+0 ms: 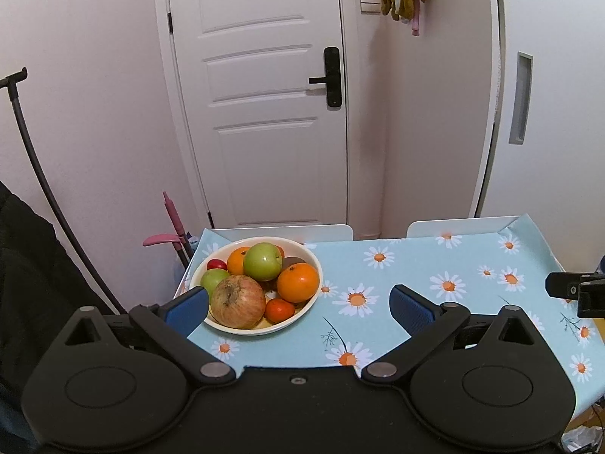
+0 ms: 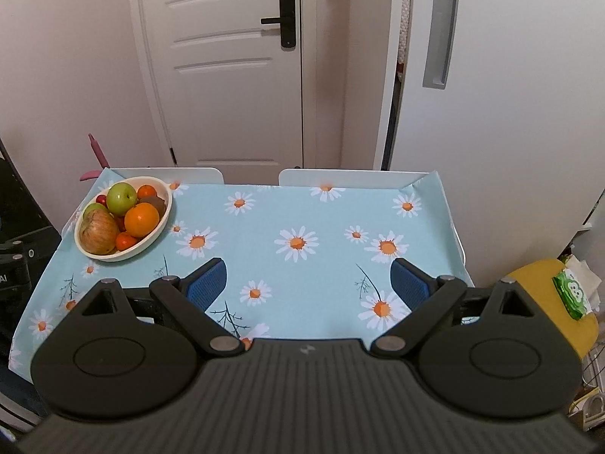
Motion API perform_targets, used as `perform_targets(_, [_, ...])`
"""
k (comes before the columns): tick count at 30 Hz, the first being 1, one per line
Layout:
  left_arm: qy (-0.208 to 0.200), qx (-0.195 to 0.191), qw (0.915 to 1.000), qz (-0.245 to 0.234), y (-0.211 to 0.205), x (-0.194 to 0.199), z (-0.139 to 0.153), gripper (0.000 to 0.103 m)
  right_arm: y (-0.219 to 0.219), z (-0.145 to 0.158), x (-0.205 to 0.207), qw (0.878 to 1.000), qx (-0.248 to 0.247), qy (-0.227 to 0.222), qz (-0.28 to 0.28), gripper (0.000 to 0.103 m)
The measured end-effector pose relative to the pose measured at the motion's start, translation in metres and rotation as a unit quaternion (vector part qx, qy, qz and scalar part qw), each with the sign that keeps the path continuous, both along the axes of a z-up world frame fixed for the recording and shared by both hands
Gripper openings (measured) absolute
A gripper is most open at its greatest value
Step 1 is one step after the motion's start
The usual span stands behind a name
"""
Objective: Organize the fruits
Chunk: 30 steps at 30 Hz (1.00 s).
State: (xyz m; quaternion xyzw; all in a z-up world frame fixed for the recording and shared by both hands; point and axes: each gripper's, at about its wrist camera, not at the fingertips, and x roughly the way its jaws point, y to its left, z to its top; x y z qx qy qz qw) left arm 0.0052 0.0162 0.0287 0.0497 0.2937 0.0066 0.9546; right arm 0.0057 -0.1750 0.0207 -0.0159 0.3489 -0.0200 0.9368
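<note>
Left wrist view: the left gripper (image 1: 298, 302) hangs low over the near edge of the table (image 1: 435, 261), its jaws spread wide with nothing between them. The bowl (image 1: 315, 265) sits at about 11 o'clock from the gap, so close that the left finger (image 1: 187, 304) overlaps its near-left rim in this view; whether they touch I cannot tell. All the fruit in sight lies heaped in the bowl: a big apple (image 1: 238, 300) nearest the jaws, a green apple (image 1: 262, 261) on top, an orange (image 1: 298, 282) at the right, a small tangerine (image 1: 280, 310) at the front. No fruit shows on the cloth. A black part at 3 o'clock looks like the right gripper (image 1: 574, 289).

Right wrist view: the right gripper (image 2: 308, 283) is held above the middle of the table's near side, jaws likewise wide apart and empty. From here the bowl (image 2: 160, 223) lies at 10 o'clock, well apart from the jaws, near the far-left corner. Its long axis in this view runs from 7 to 1 o'clock.

My judgement: the left gripper is clearly the nearer of the 2, with the big apple just ahead and left of its gap. A full bowl on a bare cloth fits fruit already gathered in, or fruit waiting to be sorted out; the pictures do not settle which.
</note>
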Motion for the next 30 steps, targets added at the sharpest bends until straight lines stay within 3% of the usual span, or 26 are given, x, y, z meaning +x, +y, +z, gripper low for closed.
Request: perform_targets(30, [0.002,0.011,0.9999,-0.004,0.0008,0.0014,-0.0031,0.103,-0.0005,-0.0024,0.0025,1.000,-0.002,0.008,-0.003,0.103])
